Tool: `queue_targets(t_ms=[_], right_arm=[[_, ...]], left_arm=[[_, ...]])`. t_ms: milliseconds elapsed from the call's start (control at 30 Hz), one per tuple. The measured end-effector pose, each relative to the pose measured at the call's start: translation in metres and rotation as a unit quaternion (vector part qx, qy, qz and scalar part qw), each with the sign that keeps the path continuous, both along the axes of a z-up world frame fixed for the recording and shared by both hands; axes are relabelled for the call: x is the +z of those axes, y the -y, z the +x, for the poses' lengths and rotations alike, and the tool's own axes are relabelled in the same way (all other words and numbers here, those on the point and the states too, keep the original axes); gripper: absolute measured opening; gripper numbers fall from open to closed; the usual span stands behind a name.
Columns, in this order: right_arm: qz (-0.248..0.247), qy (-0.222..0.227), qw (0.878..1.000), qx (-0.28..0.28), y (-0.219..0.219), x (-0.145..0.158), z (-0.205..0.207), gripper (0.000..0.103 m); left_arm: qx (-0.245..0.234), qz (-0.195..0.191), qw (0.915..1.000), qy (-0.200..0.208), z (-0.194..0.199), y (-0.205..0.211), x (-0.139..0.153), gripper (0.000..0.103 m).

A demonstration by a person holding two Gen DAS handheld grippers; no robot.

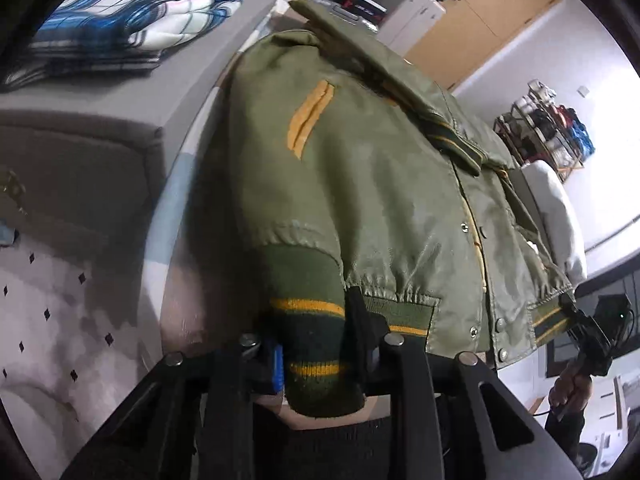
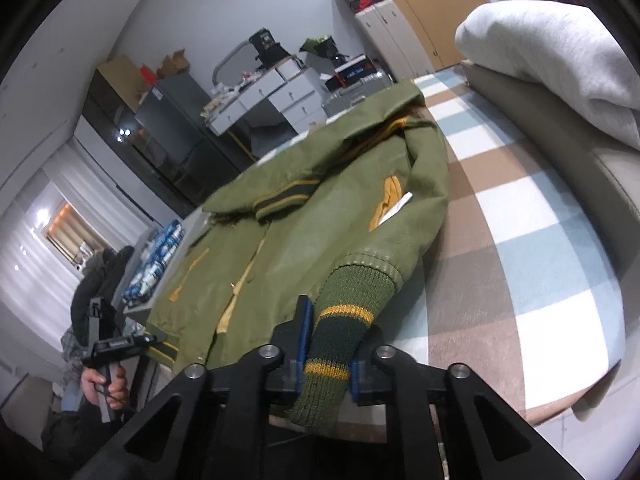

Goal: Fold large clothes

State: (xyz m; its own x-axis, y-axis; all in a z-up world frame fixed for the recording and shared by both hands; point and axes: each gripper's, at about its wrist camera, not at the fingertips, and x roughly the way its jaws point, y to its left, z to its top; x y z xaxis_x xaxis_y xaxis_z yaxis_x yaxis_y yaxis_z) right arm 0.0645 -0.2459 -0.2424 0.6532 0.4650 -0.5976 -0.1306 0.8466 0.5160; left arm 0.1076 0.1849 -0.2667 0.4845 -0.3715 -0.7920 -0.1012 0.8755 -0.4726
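- The left gripper has its jaws closed on the knitted cuff of one sleeve, the blue pads pressing the dark green rib from both sides; the cuff end hangs toward the camera, past the edge of the bed.
- The right gripper is likewise clamped on the other sleeve cuff, green knit with yellow stripes, squeezed between its two blue pads.
- The bed, covered in a brown, white and pale blue check, carries everything; its near edge curves below both grippers.
- The olive jacket lies front up on the bed, snaps closed down the middle. Its long axis runs away from the grippers: striped hem band nearest, collar at the far end, pointing toward the cabinets.
- Each sleeve lies along its own side of the body, cuff down by the hem.
- A grey-white pillow sits on the bed's far right, well apart from the jacket.
- A folded blue plaid cloth rests on a surface beyond the jacket's other side.
- A yellow-trimmed pocket slit slants across the chest.
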Motion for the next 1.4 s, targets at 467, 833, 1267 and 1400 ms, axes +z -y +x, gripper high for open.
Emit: queue_targets(t_ms=[467,833,1267,1400], right_arm=[[0.003,-0.051,0.998,0.024,0.025,0.027,-0.039,0.007],[0.054,0.027,0.998,0.035,0.004,0.107,0.116,0.007],[0.027,-0.141,0.990,0.005,0.029,0.014,0.263,0.022],[0.040,-0.127,0.991,0.006,0.043,0.022,0.259,0.035]], left_arm=[[-0.030,-0.019,0.9978,0.056,-0.053,0.034,0.069,0.009],[-0.020,-0.104,0.9925,0.061,0.120,-0.008,0.131,0.010],[0.025,-0.056,0.9965,-0.057,0.185,-0.059,0.070,0.075],[0.042,0.002,0.9990,-0.016,0.176,-0.071,0.090,0.087]])
